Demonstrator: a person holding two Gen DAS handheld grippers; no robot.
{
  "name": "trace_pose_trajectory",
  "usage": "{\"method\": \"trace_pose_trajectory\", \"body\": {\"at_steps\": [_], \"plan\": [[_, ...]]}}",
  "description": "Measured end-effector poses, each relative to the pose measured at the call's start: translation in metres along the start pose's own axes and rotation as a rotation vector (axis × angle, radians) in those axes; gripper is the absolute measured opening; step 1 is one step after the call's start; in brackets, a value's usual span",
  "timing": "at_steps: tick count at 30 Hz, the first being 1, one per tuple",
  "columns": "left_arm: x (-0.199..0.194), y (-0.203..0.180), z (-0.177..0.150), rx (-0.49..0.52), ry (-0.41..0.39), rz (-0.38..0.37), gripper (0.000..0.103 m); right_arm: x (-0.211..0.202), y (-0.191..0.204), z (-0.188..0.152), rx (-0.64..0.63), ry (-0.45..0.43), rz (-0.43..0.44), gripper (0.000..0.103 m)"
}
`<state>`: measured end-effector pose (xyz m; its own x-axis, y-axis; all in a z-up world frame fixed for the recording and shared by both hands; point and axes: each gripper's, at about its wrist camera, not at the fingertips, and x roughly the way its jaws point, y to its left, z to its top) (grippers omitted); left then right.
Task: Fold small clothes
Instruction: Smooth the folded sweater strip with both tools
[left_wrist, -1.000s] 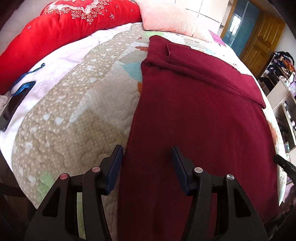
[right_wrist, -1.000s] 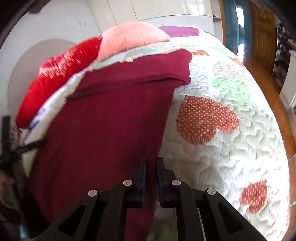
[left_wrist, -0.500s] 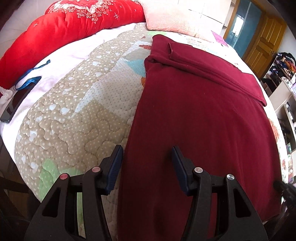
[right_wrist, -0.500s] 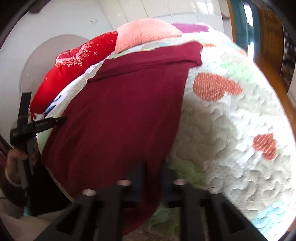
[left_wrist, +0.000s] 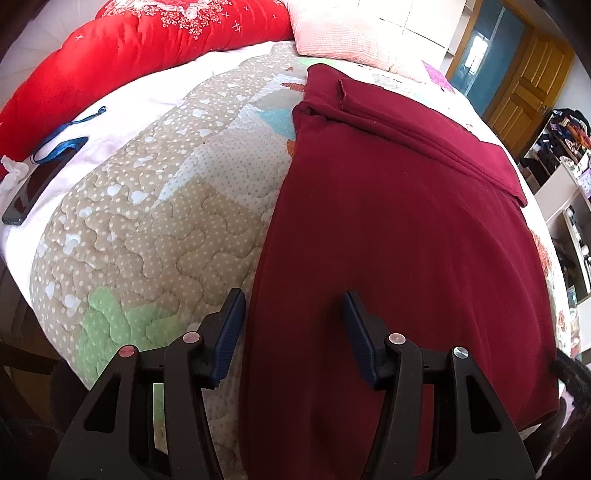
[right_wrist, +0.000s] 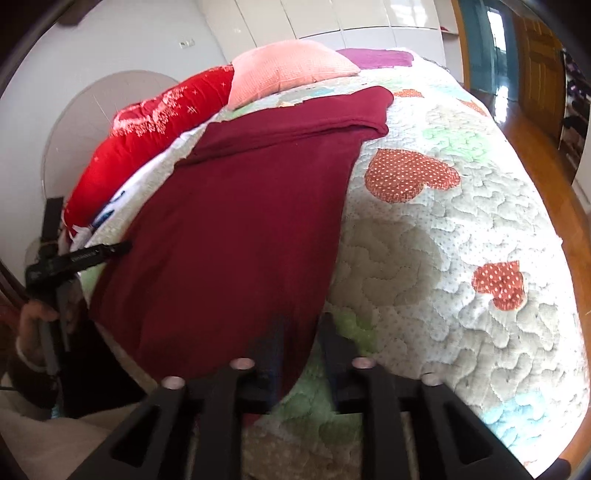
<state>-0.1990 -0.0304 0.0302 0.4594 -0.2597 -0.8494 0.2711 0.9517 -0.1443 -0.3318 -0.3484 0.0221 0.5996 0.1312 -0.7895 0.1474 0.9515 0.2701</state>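
A dark red garment (left_wrist: 399, 229) lies flat on the quilted bed (left_wrist: 147, 229), its far end folded over in a band. My left gripper (left_wrist: 293, 299) hovers open over the garment's near left edge, one finger over the quilt and the other over the cloth. In the right wrist view the same garment (right_wrist: 243, 221) runs down to the bed's near edge. My right gripper (right_wrist: 301, 321) is blurred, its jaws opening, with the garment's near right corner lying between the fingers and no pad pressing on it. The left gripper (right_wrist: 74, 254) also shows there at the left edge.
A red bolster (left_wrist: 147, 48) and a pink pillow (left_wrist: 343, 37) lie at the head of the bed. A phone with a blue lanyard (left_wrist: 33, 188) rests at the left edge. A wooden door (left_wrist: 524, 81) and cluttered shelves (left_wrist: 561, 155) stand to the right, with wood floor (right_wrist: 532, 147) beside the bed.
The right gripper's jaws have parted from shut, and it has drawn back toward the bed's near edge. The left gripper has drawn back a little and stays open.
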Motion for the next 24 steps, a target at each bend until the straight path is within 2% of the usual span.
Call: {"method": "trace_pose_trajectory", "body": {"at_steps": [1, 4, 8, 9, 12, 17, 19, 24], "plan": [[-0.001, 0.0, -0.002, 0.0, 0.002, -0.002, 0.054, 0.001, -0.001, -0.003, 0.011, 0.009, 0.015, 0.048], [-0.006, 0.002, -0.009, 0.005, 0.018, -0.017, 0.054, 0.006, 0.001, -0.014, 0.009, 0.057, 0.04, 0.049], [-0.013, 0.005, -0.022, 0.027, 0.03, -0.03, 0.055, 0.0, 0.024, -0.03, -0.178, 0.11, -0.028, 0.047], [-0.014, 0.005, -0.025, 0.033, 0.03, -0.027, 0.055, -0.004, 0.025, -0.032, -0.187, 0.11, -0.032, 0.047], [-0.02, 0.006, -0.032, 0.042, 0.036, -0.024, 0.055, -0.014, 0.015, -0.029, -0.117, 0.098, 0.003, 0.047], [-0.022, 0.007, -0.038, 0.037, 0.045, -0.023, 0.055, -0.031, 0.006, -0.022, -0.03, 0.007, 0.075, 0.051], [-0.022, 0.008, -0.039, 0.03, 0.044, -0.023, 0.056, -0.028, 0.008, -0.023, -0.015, 0.013, 0.093, 0.054], [-0.024, 0.009, -0.042, 0.04, 0.043, -0.017, 0.057, -0.015, 0.013, -0.025, 0.011, 0.046, 0.113, 0.055]]}}
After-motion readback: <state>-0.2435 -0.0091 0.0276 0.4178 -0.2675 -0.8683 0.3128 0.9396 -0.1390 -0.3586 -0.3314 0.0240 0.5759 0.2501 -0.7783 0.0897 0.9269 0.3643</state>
